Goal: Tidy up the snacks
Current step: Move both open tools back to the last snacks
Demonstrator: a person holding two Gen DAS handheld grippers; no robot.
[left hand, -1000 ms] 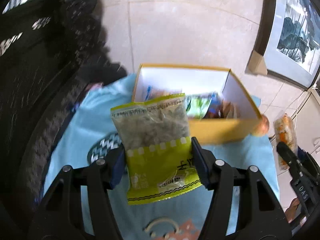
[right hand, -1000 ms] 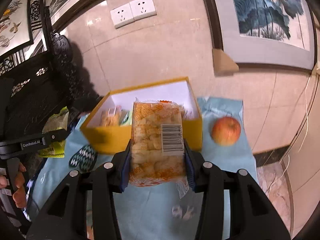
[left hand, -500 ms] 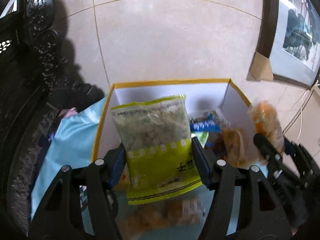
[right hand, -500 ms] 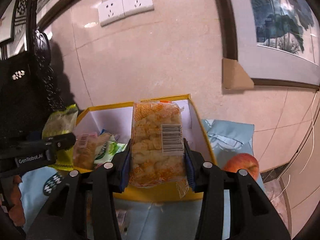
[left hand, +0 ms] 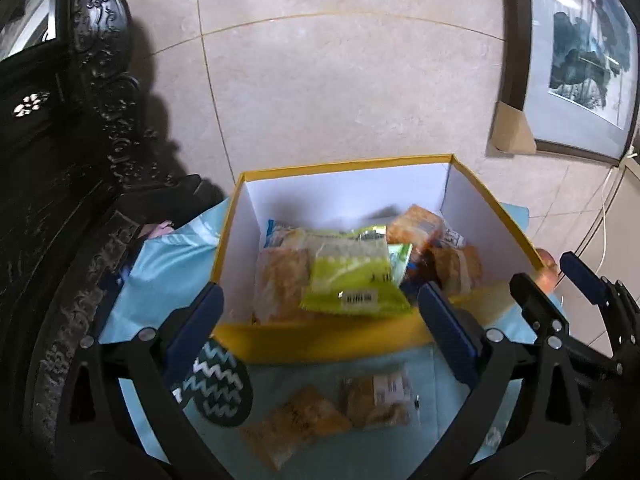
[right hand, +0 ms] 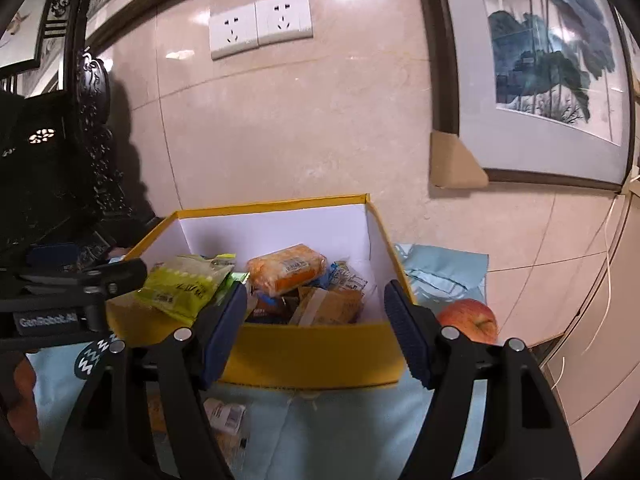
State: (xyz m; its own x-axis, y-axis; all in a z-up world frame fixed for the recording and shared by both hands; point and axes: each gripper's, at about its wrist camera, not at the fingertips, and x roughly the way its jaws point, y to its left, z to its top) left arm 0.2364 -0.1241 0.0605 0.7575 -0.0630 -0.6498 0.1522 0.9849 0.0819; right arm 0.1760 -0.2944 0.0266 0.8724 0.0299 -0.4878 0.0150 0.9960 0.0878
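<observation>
Both tools spread, empty, at the near wall of the box.

Left tool (left hand: 318, 314) and right tool (right hand: 316, 328) hold nothing. Green pack (left hand: 354, 280) lies flat on other snacks in the yellow box (left hand: 320, 342), long axis front-to-back, barcode end toward the tool. Orange pack (right hand: 286, 268) lies crosswise, tilted. Two packs (left hand: 332, 408) on the blue cloth (left hand: 160, 264); apple (right hand: 468, 320) right of box.

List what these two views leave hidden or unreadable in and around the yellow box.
- Box bottom, both views: covered by piled packets.
- Green packet print, left view: blurred.
- Apple, right view: partly behind the right claw; left view shows a sliver.
- Packets on the cloth, left view: blurred; right view hides them behind the claw.
</observation>
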